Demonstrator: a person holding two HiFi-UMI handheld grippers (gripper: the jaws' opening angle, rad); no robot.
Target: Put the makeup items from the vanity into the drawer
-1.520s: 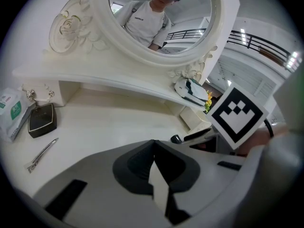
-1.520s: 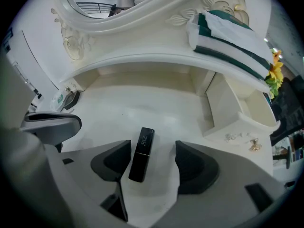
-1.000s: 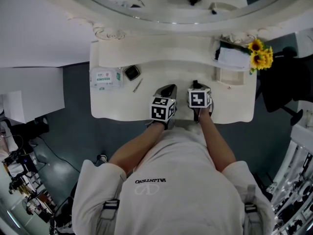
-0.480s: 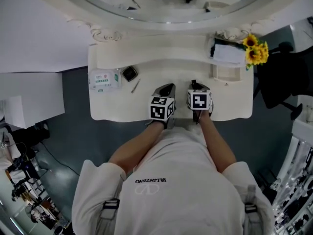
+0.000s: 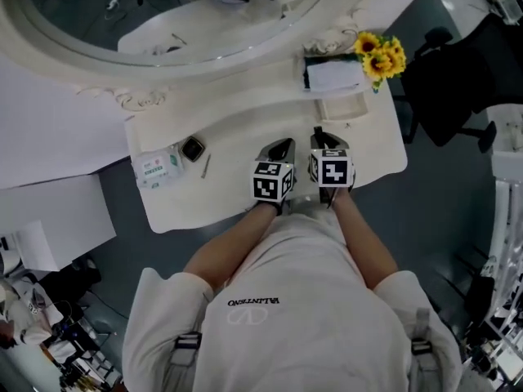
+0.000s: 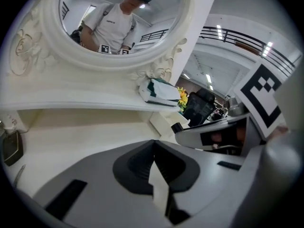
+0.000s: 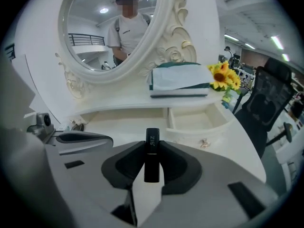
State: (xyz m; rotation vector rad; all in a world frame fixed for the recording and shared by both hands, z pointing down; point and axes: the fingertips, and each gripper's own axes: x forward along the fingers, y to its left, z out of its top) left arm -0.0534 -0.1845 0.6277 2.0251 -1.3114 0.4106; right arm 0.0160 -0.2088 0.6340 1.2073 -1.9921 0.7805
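**Slip risk for a thin tube short of the drawer**

Right tool (image 7: 152,145) stands narrow, pinching a small black tube (image 7: 151,161) upright between its pads, with the tube's top poking past the tips. So slim and smooth a thing could pivot or slide out if the hand tips sharply. Left tool (image 6: 153,148) is closed on nothing, just beside the right one, and the two could knock together.

Beyond the tube, the small open drawer (image 7: 202,128) sits at the right end of the bench (image 5: 245,129). Its opening looks tight. A low approach might clip the front wall, and an early release would probably send the tube rolling across the bench.

Well apart at the left end lie a compact (image 5: 193,149), a pencil (image 5: 205,166) and a wipes pack (image 5: 158,167), not yet moved.
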